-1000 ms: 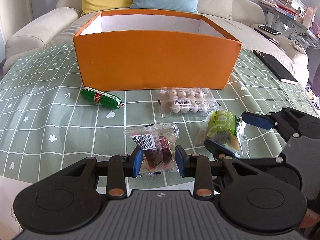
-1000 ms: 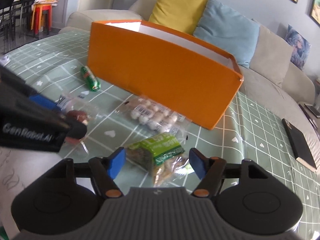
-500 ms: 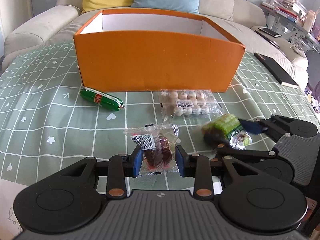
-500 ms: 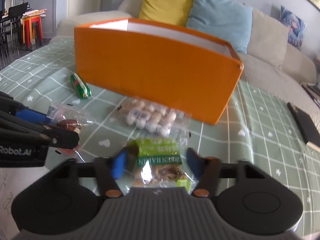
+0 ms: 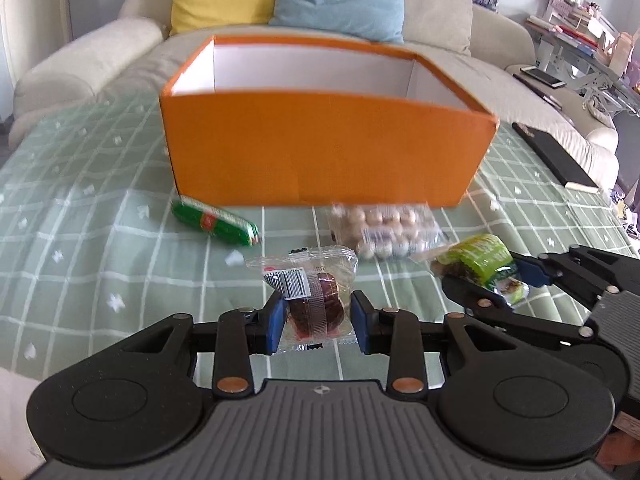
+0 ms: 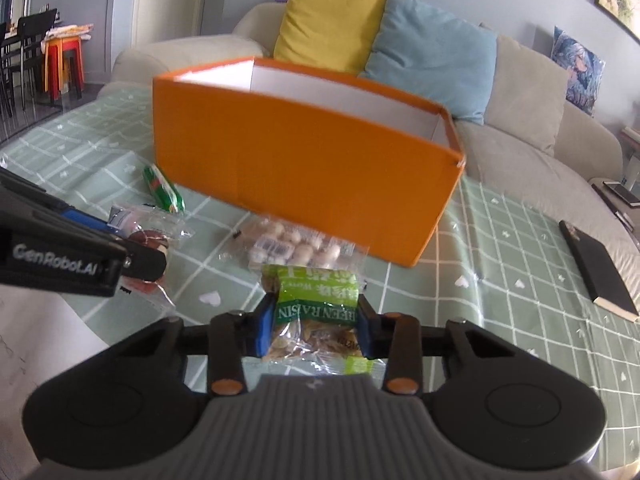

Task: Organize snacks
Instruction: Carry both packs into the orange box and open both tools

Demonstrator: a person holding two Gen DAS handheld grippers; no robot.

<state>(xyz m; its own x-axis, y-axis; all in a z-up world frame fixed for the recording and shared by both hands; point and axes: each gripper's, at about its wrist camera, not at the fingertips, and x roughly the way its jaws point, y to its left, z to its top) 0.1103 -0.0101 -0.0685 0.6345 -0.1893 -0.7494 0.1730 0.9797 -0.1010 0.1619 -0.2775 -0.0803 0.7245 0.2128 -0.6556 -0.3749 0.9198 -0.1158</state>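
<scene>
Orange box (image 5: 324,152): stands open-topped at the far middle of the worktop (image 5: 80,216), seemingly where the snacks go.
Loose snacks: a pack of pale balls (image 5: 386,232) and a green stick (image 5: 214,222) lie just near of it.
Right gripper (image 6: 316,320): fingers closed on the raisin packet (image 6: 316,304), near right, apparently lifted.
Left gripper (image 5: 318,322): fingers pinching the clear-wrapped dark sweet (image 5: 316,300), near middle.

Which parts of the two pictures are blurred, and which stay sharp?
Left wrist view: the orange box and the pack of round snacks are motion-smeared, the date packet sharp. Right wrist view: the box edges smear, the raisin packet reads clearly.
</scene>
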